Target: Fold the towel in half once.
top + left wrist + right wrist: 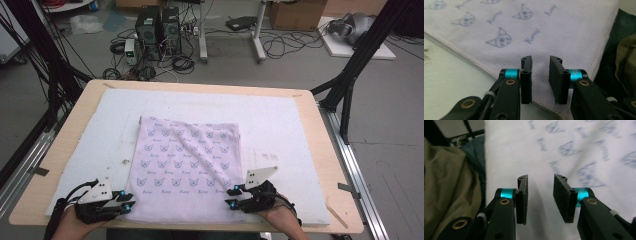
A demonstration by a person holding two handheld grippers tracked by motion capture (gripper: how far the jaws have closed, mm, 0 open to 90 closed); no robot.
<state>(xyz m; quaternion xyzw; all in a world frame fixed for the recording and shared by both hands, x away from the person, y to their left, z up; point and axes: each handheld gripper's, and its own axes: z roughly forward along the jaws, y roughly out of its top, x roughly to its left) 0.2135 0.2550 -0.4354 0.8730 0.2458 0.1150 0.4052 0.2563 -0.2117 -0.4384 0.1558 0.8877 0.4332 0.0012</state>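
Both jaws released: left gripper [128, 200] and right gripper [231, 197] over the cat-print towel's [187, 160] near corners.

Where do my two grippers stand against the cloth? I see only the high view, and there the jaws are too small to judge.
Observer: In the left gripper view, the left gripper has its jaws apart over the near corner of the cloth, and nothing is pinched between them.
Operator: And the right one?
Observer: In the right gripper view, the right gripper is also open, with a clear gap between its pads and the cloth lying flat below them.
Operator: Is the print sharp there?
Observer: No, the cat faces are blurred in that view. In the left gripper view they are sharp, with a word printed beside each face.
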